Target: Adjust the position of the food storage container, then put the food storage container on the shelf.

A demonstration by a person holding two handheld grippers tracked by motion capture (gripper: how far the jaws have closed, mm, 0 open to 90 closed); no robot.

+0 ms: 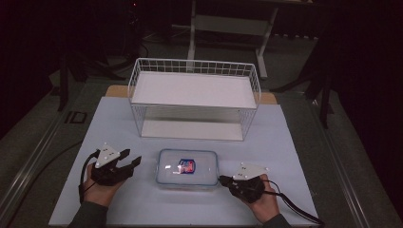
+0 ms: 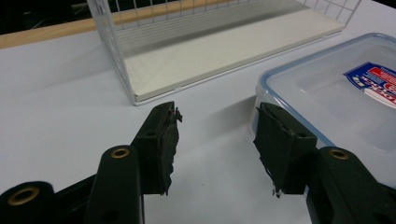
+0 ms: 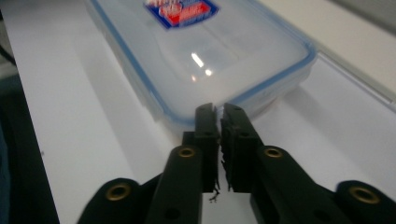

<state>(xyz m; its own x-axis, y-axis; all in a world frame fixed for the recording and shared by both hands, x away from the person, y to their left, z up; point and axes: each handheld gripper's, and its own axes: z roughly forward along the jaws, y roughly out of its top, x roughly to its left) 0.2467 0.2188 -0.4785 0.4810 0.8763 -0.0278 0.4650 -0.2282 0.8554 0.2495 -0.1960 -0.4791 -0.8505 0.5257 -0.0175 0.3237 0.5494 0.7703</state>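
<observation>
- High view: the lidded plastic food container (image 1: 187,168) lies bottom centre, before the wire shelf rack (image 1: 194,97), flanked for a two-sided lift;
- left gripper (image 1: 131,159) gapes, empty, lower left;
- right gripper (image 1: 222,179) nearly closed, empty, tips by the container's edge.

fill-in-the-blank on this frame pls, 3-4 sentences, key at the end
1. The clear container has a lid trimmed in ____.
2. Behind the container stands a white wire ____ with two tiers.
3. The left gripper has its fingers ____, nothing between them.
4. The right gripper, fingers almost together, points at the container's ____ end in the high view.

Missing words: blue; shelf; apart; right
</observation>
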